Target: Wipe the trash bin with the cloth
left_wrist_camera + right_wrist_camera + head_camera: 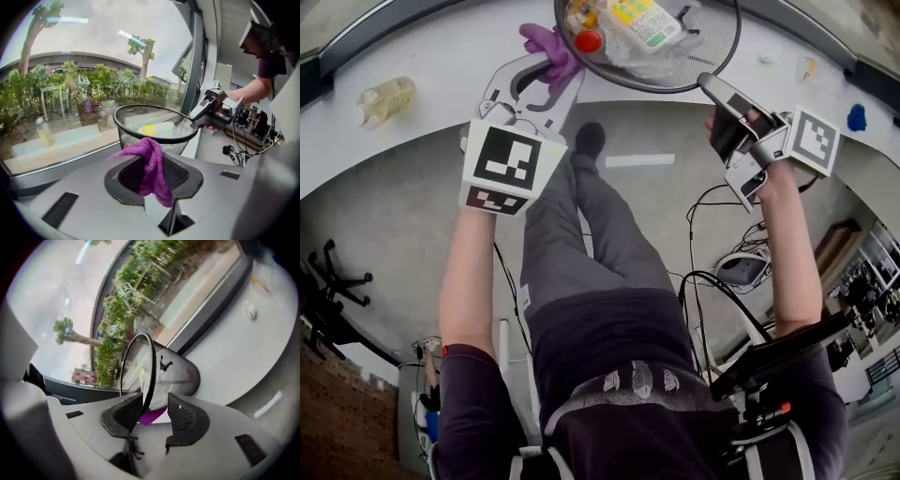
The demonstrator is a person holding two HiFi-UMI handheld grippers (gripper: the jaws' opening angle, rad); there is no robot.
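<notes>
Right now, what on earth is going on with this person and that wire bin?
A person is cleaning a mesh bin that stands on a white ledge by the window. The left hand-held gripper is shut on a purple cloth, held at the bin's side. The right hand-held gripper has its jaws open around the rim. The bin holds rubbish.

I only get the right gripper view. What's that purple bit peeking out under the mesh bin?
Observer: A purple cloth, pinched between the jaws of the left gripper, right beside the trash bin.
Operator: Is the bin empty?
Observer: No. The head view shows a yellow-labelled package and clear plastic wrapping inside.
Operator: Anything else lying around?
Observer: A crumpled plastic bottle lies on the white ledge, off to the left.
</notes>
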